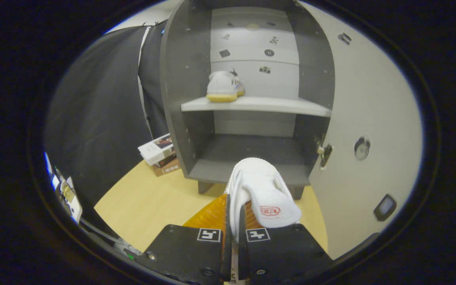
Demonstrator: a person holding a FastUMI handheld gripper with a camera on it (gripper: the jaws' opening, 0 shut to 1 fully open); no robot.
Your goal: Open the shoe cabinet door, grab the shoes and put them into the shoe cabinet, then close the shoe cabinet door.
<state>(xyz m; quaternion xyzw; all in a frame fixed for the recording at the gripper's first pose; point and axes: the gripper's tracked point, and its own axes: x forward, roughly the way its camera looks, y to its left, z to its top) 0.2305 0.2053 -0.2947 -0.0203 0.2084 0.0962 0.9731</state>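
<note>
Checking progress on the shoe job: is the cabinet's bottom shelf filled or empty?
Empty: the bottom shelf is bare. One shoe sits on the upper shelf; the tongs grip another shoe.

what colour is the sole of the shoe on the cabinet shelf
Yellow, under a white upper, on the shoe on the shelf, seen in the gripper view.

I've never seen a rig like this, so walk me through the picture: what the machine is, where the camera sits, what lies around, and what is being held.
A person holds a two-finger gripper by hand; the camera rides on it and looks forward along the fingers. The fingers are shut on a white shoe, pinching its edge. Ahead stands a grey shoe cabinet on a pale wooden floor, its door swung open to the side. Another white shoe already sits on the cabinet's upper shelf; the bottom compartment is bare. Some boxes lie beside the cabinet.
</note>
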